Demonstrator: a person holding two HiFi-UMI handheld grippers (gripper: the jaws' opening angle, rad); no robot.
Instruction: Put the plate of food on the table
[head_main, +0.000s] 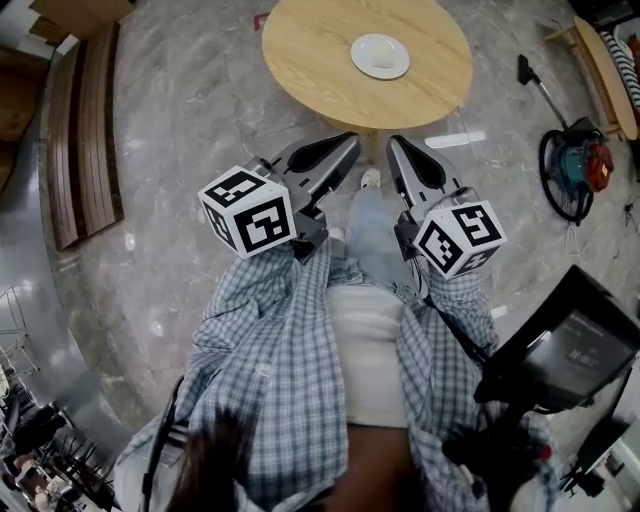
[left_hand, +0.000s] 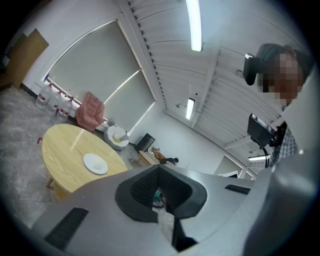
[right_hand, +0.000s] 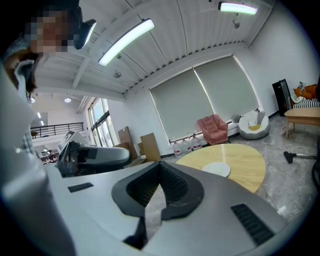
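Judging from how things lie, the task looks finished: the white plate sits on the round wooden table, a little toward the far side of its top, and neither gripper is near it. The person stands back from the table, a stretch of marble floor lying between them. Nothing seems left to do beyond, perhaps, stepping away.

The left gripper has its jaws closed tip to tip, with nothing between them; only floor shows through the gap behind the pads. The right gripper is likewise fully closed and empty. Both point roughly level toward the table.

The plate is small, round and shallow, lying flat and upright. A pale portion of food rests near its middle, barely distinct from the white dish; what kind it is cannot be made out at this range. Nothing else stands on the tabletop.
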